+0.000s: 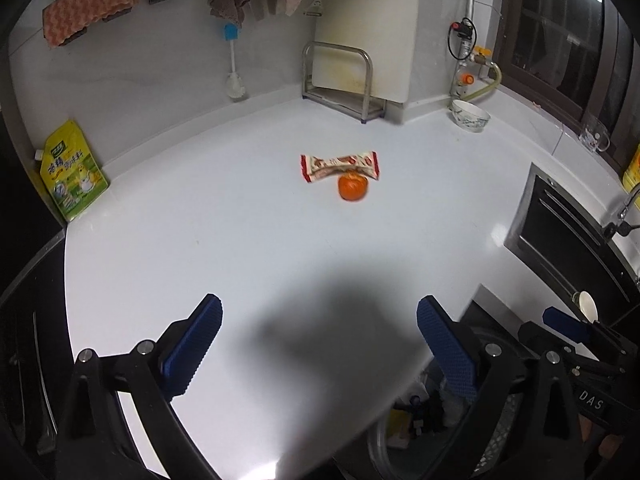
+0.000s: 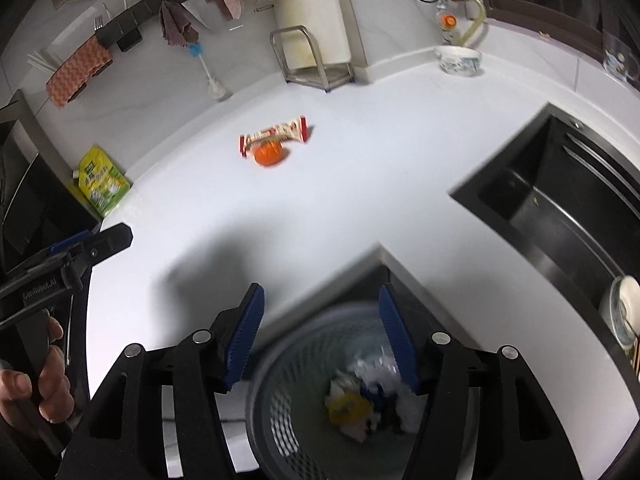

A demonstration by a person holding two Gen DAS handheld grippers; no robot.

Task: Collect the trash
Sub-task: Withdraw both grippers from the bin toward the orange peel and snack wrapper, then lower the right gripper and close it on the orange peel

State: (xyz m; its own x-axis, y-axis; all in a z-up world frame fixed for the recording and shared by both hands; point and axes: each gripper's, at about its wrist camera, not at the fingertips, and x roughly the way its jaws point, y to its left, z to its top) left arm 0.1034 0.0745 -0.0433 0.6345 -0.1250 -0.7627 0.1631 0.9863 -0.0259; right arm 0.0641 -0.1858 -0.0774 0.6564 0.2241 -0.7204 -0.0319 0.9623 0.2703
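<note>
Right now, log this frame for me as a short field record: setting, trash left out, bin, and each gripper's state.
setting: white kitchen counter with a dark sink
trash on counter: snack wrapper lying flat, orange peel-like piece touching its near edge
bin: mesh wastebasket below the counter edge, crumpled trash already inside
left gripper: open, empty, over the counter
right gripper: open, empty, above the wastebasket
other items: bowl, green pouch
</note>
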